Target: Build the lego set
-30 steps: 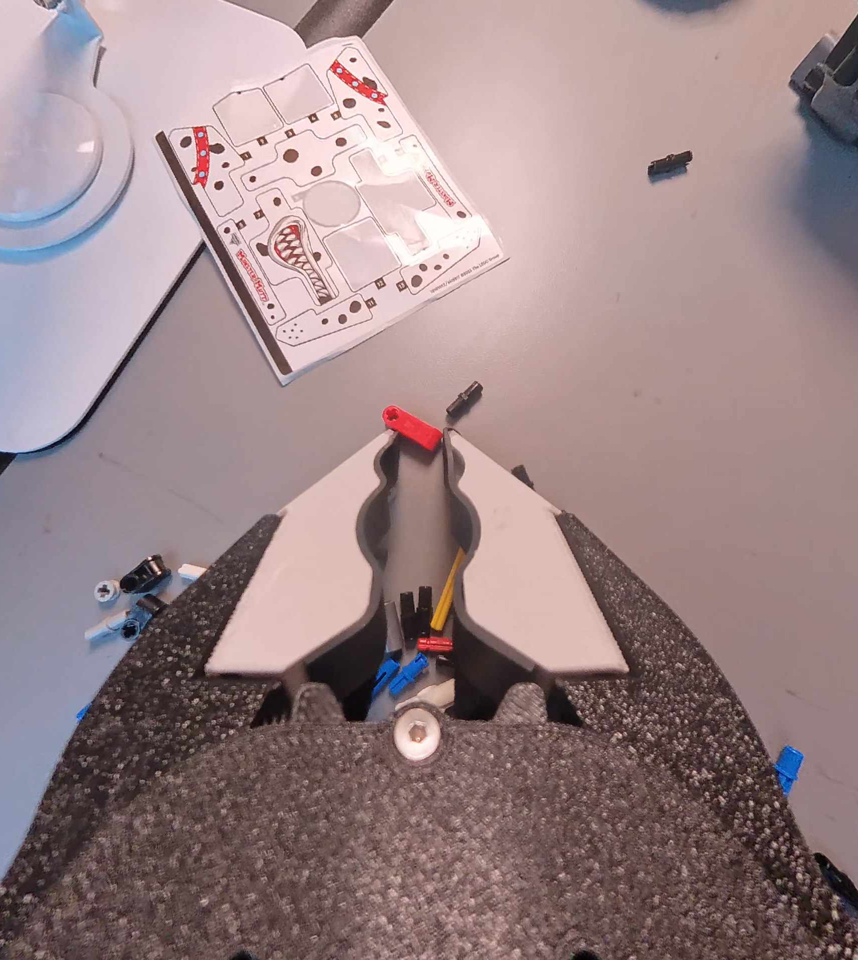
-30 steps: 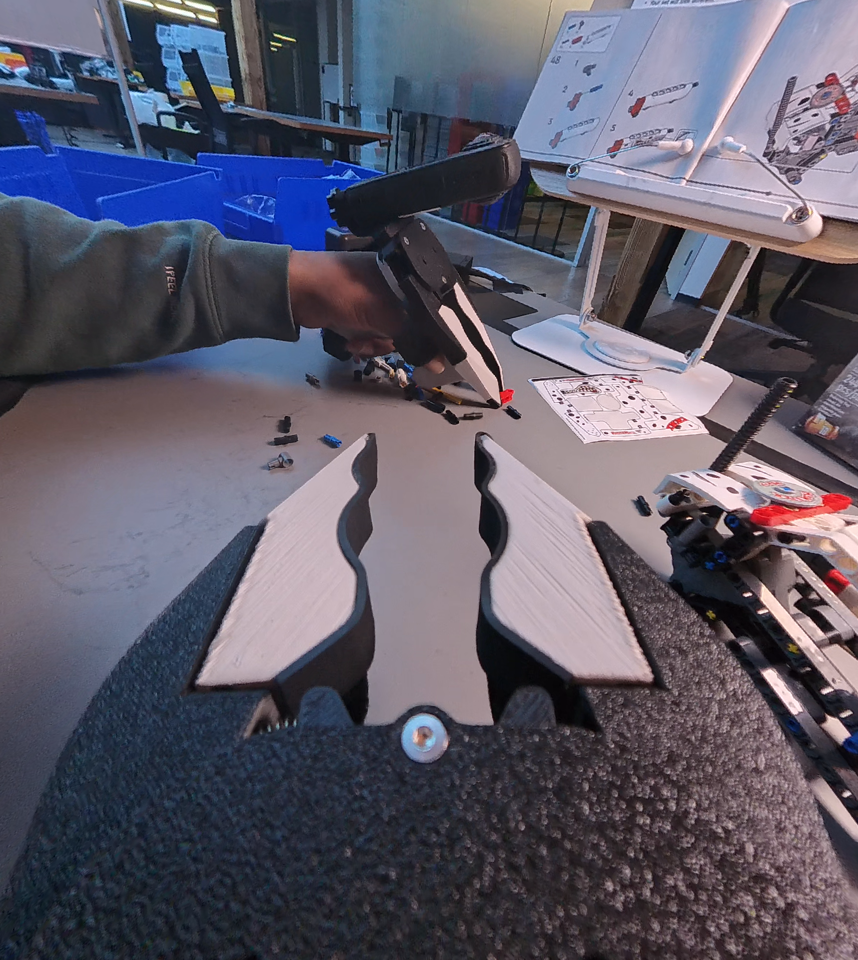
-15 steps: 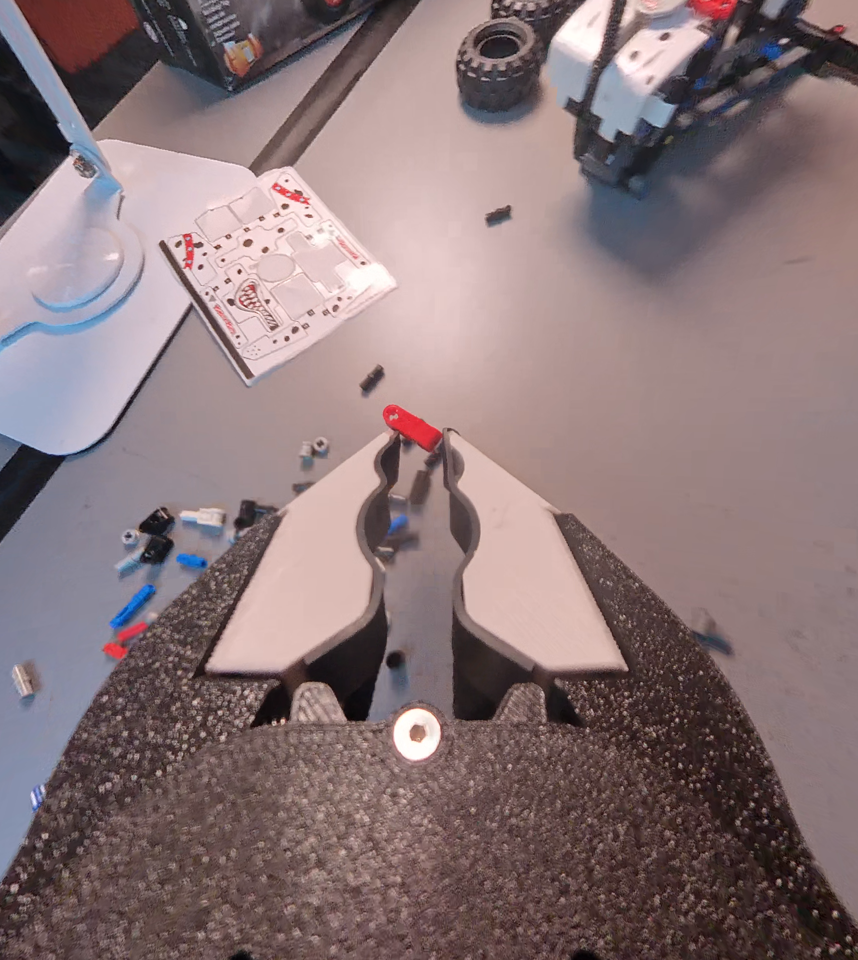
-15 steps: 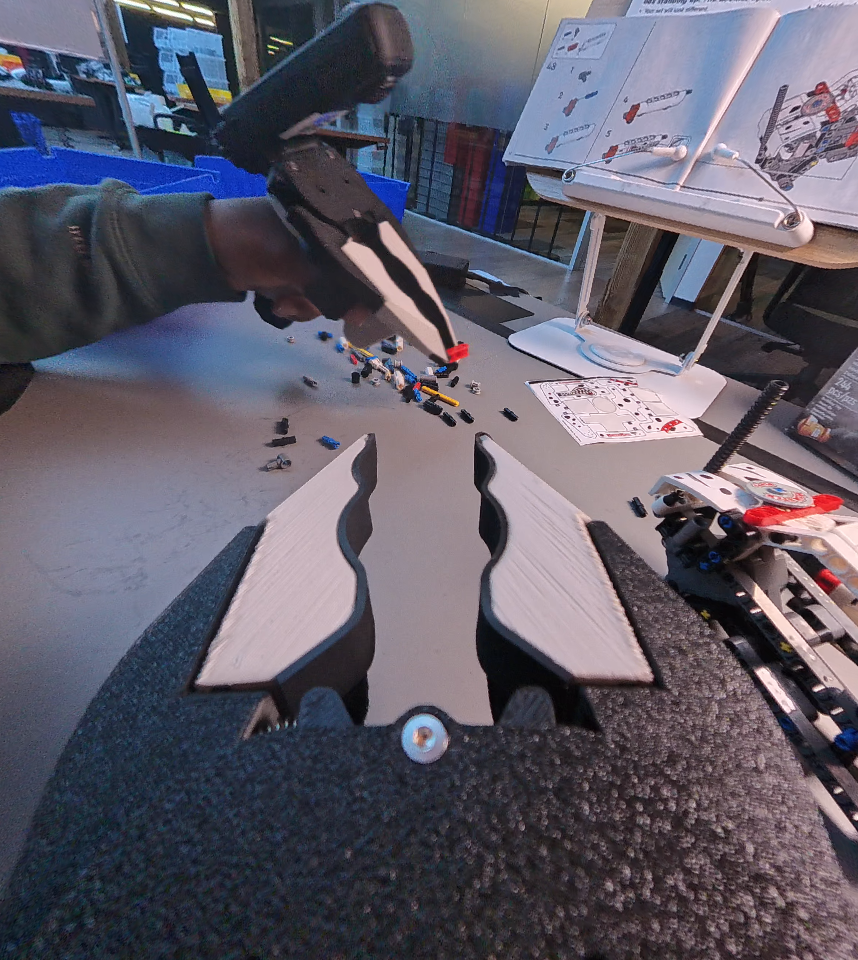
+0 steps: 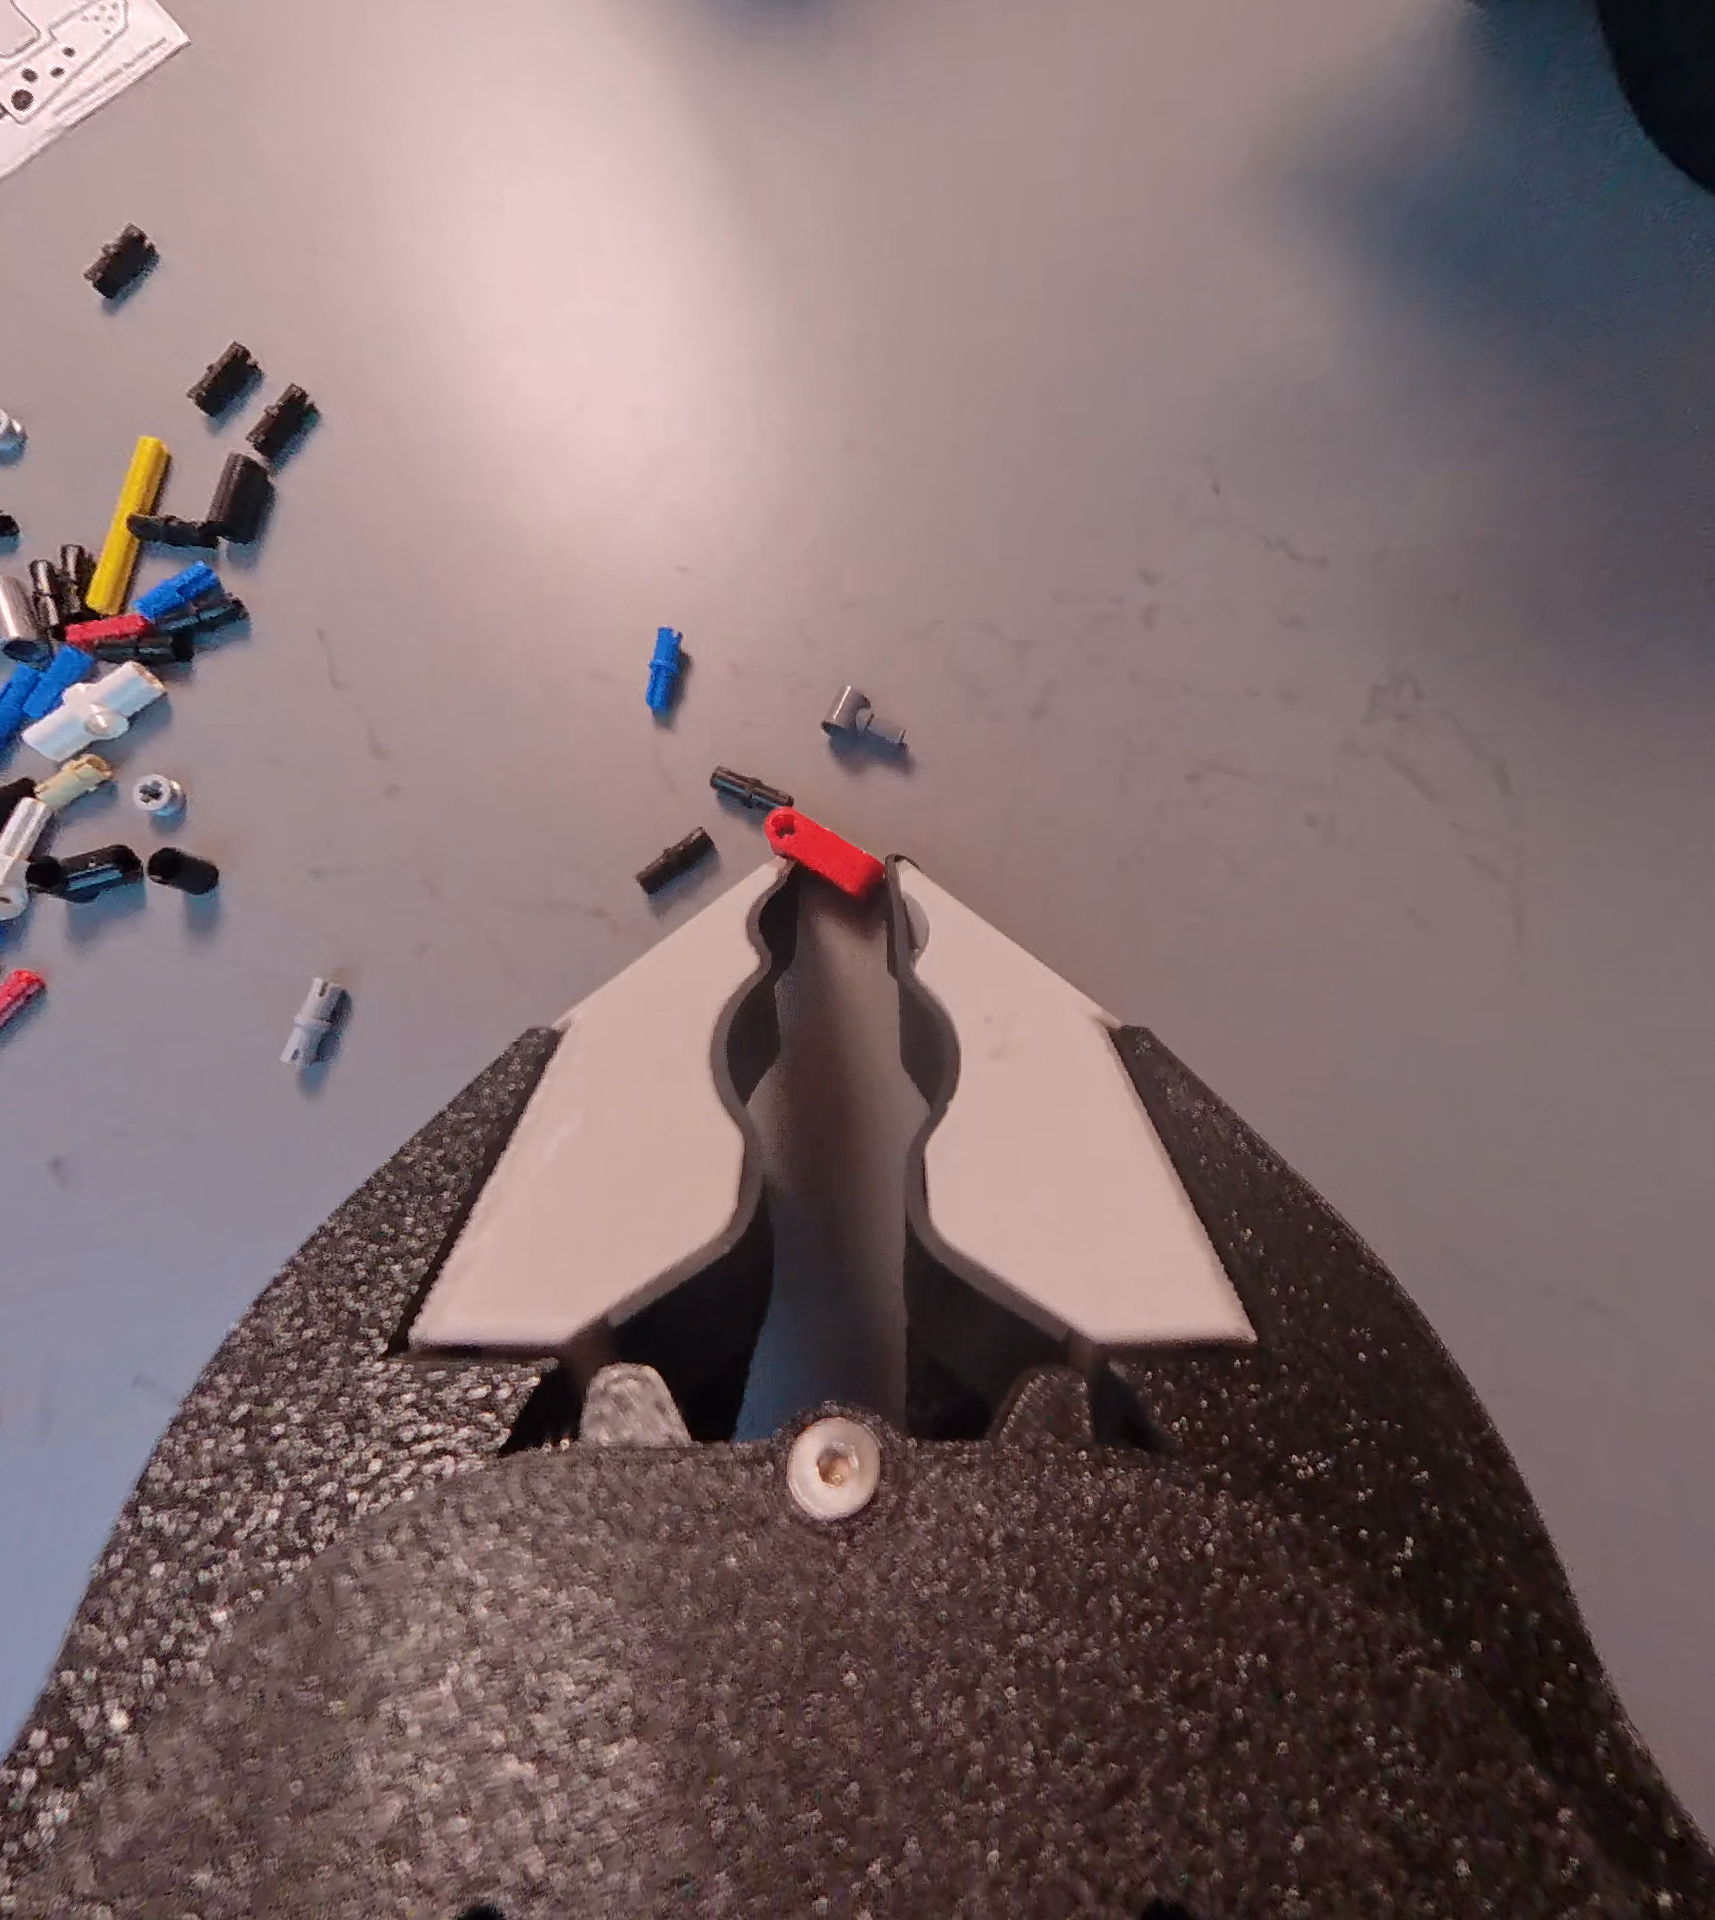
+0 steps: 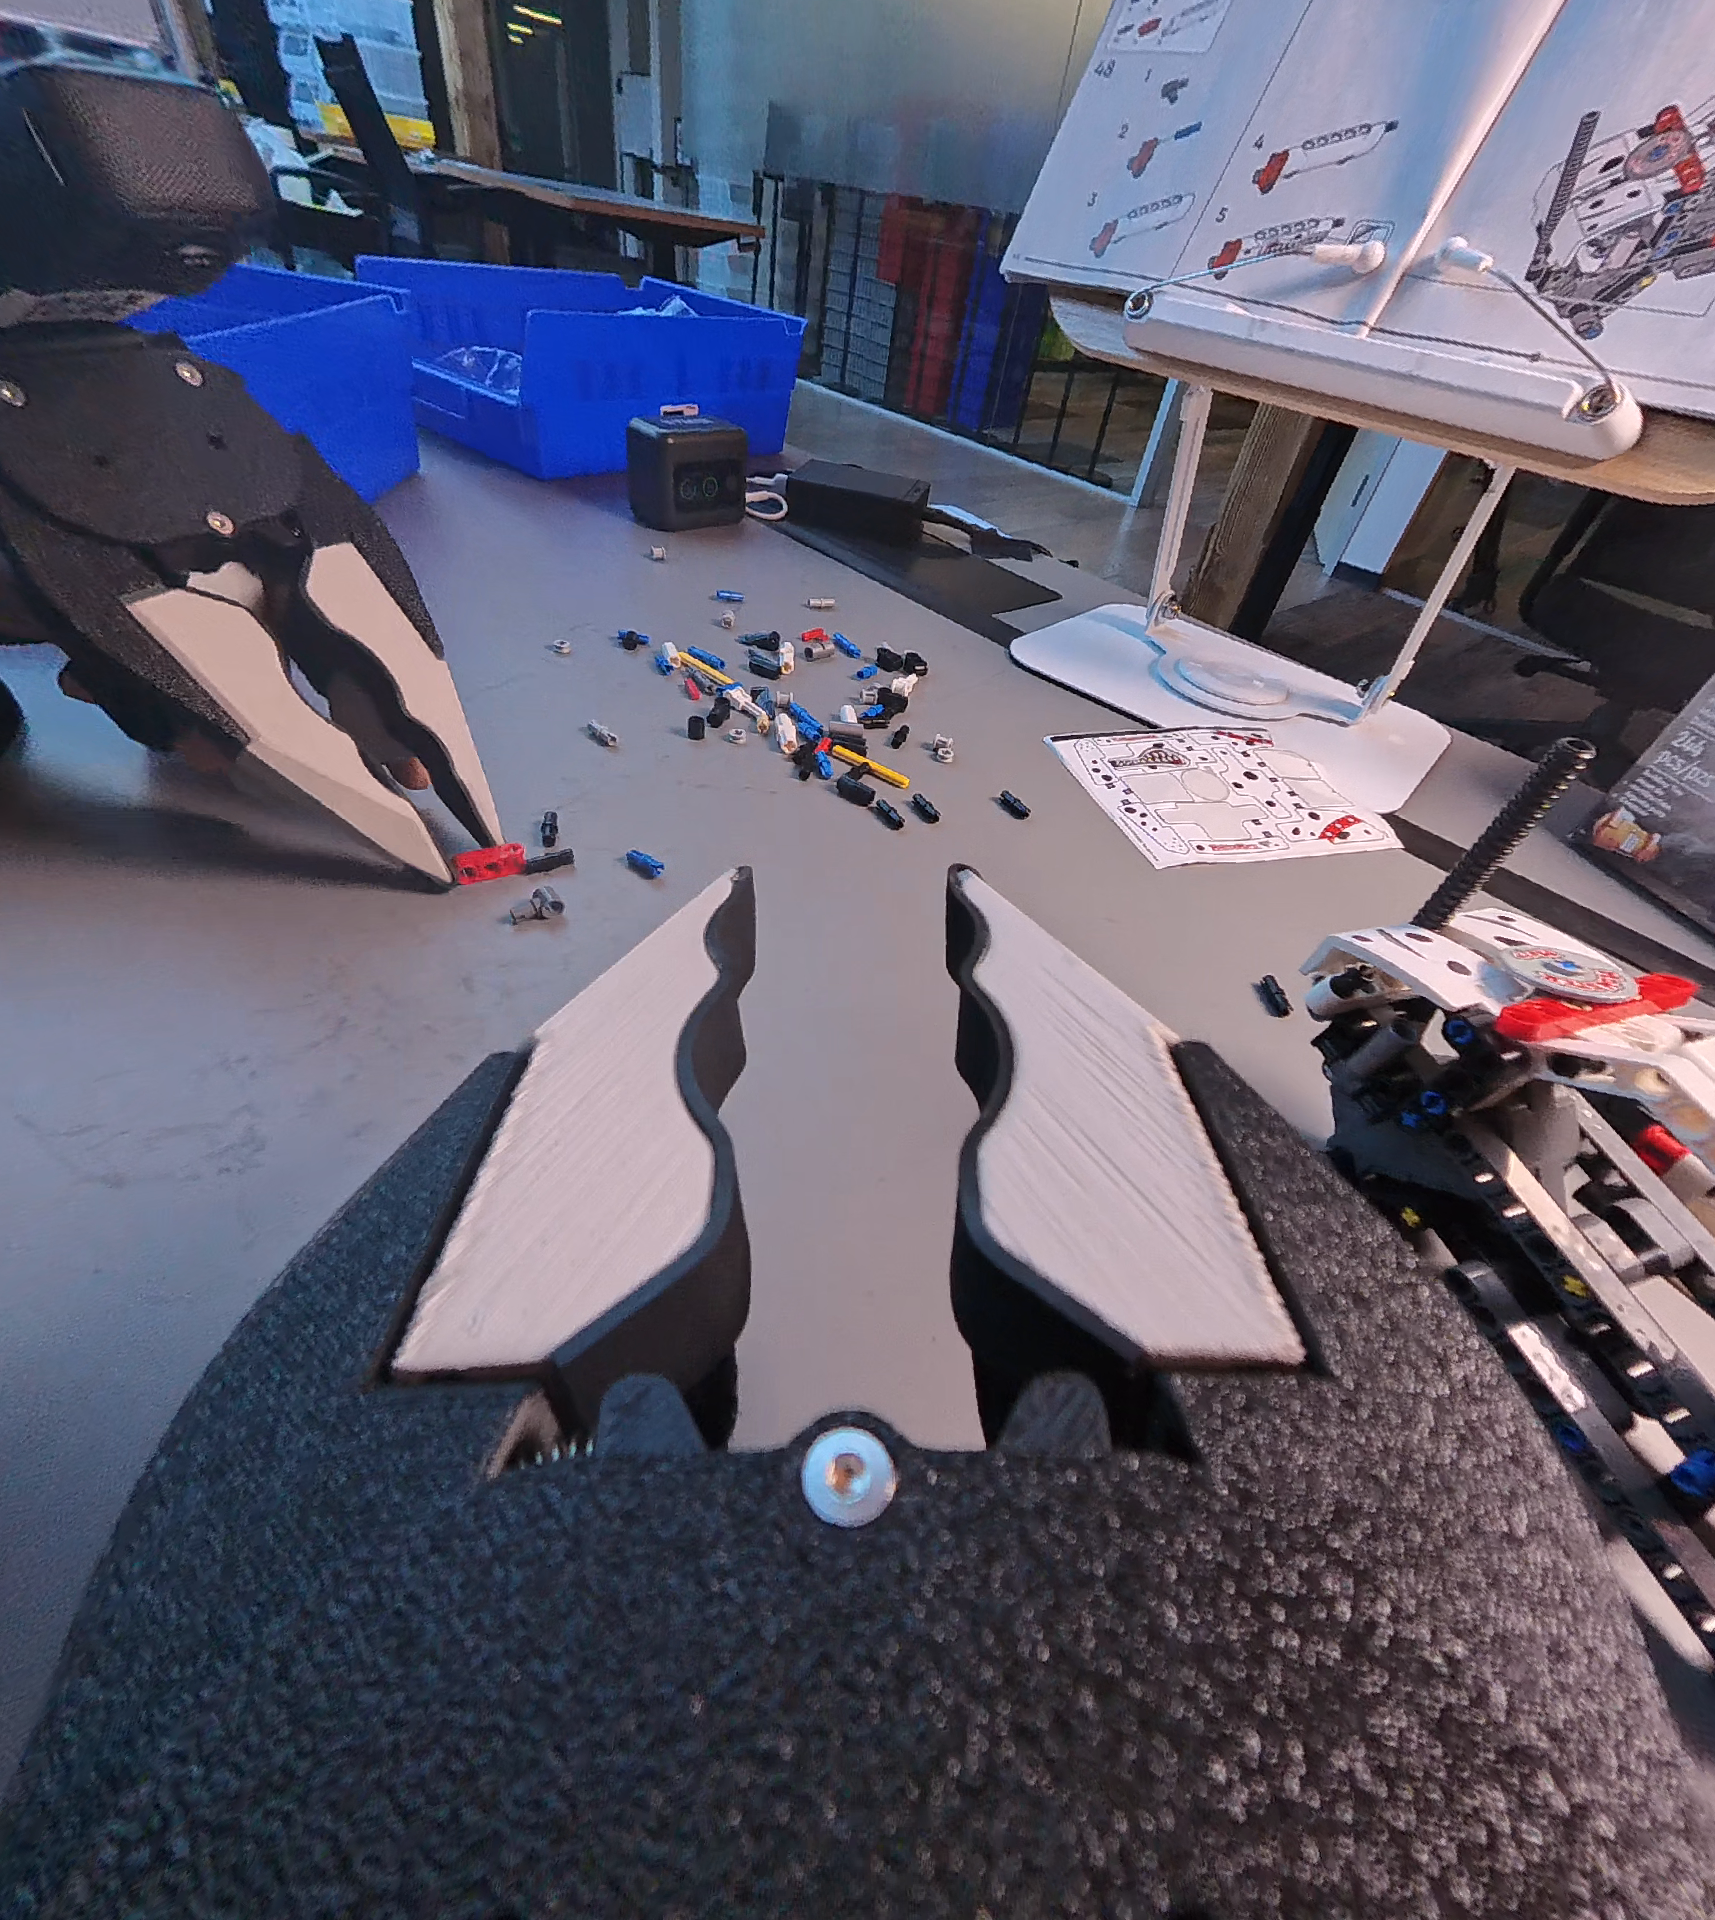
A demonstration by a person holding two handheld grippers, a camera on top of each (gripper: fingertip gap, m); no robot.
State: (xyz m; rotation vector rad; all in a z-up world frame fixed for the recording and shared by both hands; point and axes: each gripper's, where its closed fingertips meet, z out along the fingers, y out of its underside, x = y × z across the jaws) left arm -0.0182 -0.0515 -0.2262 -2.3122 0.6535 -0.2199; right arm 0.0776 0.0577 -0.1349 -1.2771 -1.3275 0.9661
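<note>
A small red plastic lego beam with round holes (image 5: 822, 850) is pinched only at the very tips of the left gripper (image 5: 837, 868), whose jaws are closed on one end of it, low over the bare grey desk (image 5: 1248, 520) toward its near edge. Because so little of the beam is held, it could be twisted or flicked out on contact with the desk or the loose black pins (image 5: 674, 859) just beside it. The right gripper (image 6: 848, 883) is held with jaws apart and empty, beside the half-built white and black lego vehicle (image 6: 1601, 1122) near the desk's right edge, which could be knocked by a careless sweep.
</note>
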